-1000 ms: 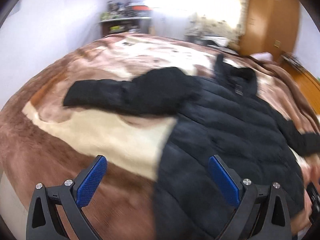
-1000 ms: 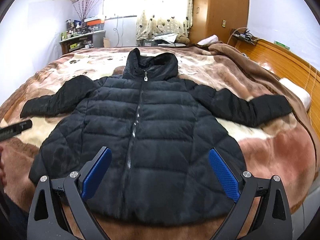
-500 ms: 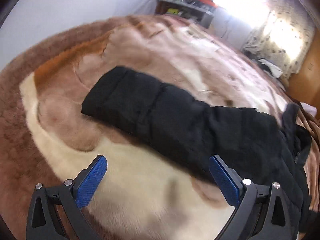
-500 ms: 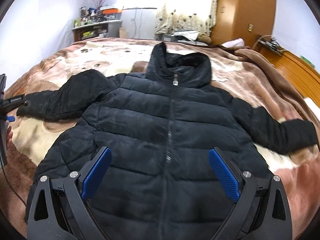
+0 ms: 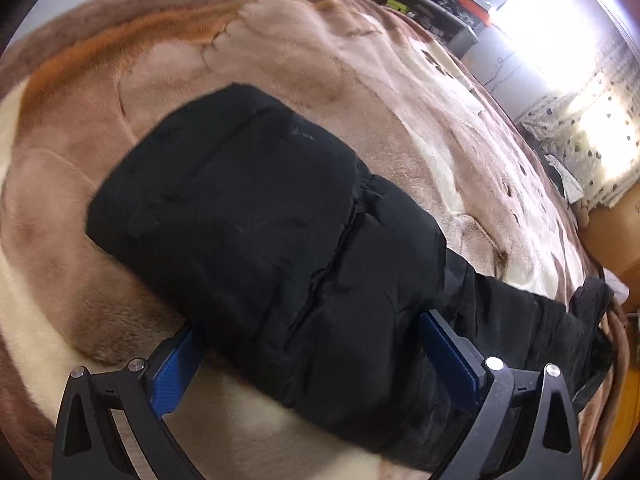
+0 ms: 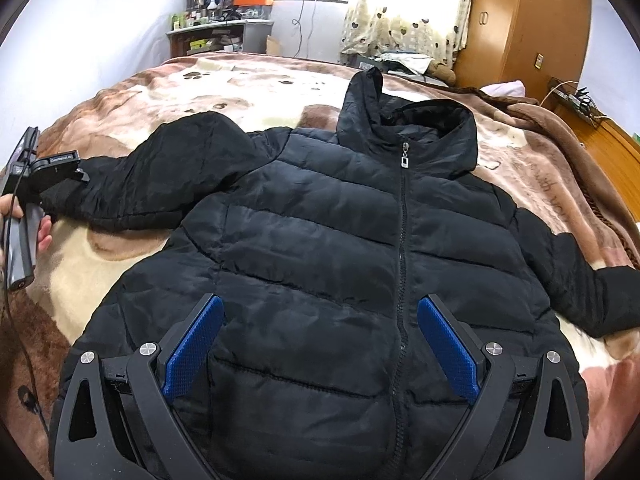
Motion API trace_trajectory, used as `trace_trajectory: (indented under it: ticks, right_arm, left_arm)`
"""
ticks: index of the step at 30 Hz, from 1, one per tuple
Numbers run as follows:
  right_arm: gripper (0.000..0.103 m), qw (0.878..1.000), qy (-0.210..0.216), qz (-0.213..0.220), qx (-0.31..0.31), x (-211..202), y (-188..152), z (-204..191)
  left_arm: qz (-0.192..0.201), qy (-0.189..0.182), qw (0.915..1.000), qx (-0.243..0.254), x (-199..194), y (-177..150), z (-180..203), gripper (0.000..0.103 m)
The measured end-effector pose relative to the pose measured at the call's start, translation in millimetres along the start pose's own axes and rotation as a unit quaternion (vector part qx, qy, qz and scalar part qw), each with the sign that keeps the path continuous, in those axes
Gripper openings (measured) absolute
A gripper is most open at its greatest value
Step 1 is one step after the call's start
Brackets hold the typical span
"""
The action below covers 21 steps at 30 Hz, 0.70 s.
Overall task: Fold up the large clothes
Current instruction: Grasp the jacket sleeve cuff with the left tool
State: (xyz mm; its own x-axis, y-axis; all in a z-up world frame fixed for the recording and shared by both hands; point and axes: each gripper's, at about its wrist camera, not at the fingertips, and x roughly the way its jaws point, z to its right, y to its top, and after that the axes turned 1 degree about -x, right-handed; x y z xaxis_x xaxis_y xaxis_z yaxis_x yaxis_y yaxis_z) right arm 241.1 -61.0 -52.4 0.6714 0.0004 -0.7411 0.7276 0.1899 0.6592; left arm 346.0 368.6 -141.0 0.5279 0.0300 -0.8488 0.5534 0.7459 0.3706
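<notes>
A: Where's the jacket (image 6: 320, 248)?

B: Spread face up and zipped on the bed (image 6: 120, 248); both sleeves are out to the sides.

A: And the step in hand?

B: The first sleeve fold, I'd judge; the left claw (image 5: 312, 344) straddles the left sleeve (image 5: 256, 216), spread wide, not yet pinching; the right claw (image 6: 320, 340) hangs released over the hem.

A: Next?

B: Clench on the sleeve; carry it across the chest.
</notes>
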Motion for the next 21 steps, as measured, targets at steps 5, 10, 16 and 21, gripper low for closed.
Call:
trace_trajectory:
  ticks: [5, 10, 16, 21]
  right_arm:
    - [0.098, 1.0, 0.003, 0.001, 0.002, 1, 2, -1]
    - [0.098, 1.0, 0.006, 0.002, 0.005, -1, 0, 3]
    - [0.098, 1.0, 0.01, 0.01, 0.021, -10, -1, 11]
    - [0.098, 0.999, 0.009, 0.021, 0.027, -18, -1, 17]
  left_arm:
    - [0.002, 0.011, 0.9998, -0.019, 2, 1, 1, 0.097]
    - [0.005, -0.005, 1.0, -0.003, -4, 6, 14, 0.052]
    - [0.018, -0.015, 0.9995, 0.022, -16, 7, 34, 0.028]
    - [0.05, -0.036, 0.9964, 0.057, -44, -1, 55, 0.023]
